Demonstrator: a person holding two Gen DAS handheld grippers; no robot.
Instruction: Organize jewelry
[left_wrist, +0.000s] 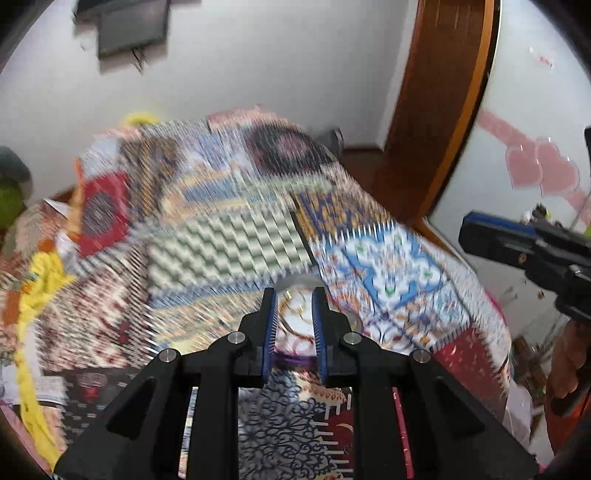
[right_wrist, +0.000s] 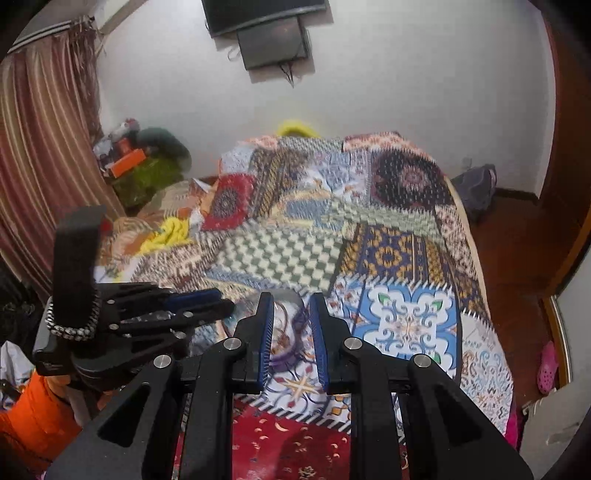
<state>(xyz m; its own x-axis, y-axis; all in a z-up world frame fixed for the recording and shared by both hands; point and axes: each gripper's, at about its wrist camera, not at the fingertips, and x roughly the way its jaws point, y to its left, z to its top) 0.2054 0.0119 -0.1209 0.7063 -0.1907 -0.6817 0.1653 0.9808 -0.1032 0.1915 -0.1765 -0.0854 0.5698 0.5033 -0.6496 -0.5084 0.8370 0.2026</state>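
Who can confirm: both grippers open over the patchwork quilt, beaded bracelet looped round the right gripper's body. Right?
Not quite. The beaded bracelet is looped round the body of the left gripper, not the right gripper; the right wrist view shows it. The rest holds: both are open over the patchwork quilt.

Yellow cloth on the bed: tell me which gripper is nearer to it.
Left. The left gripper sits on the yellow cloth's side of the bed, with the cloth ahead and to its left. The right gripper is farther right, beyond the left one.
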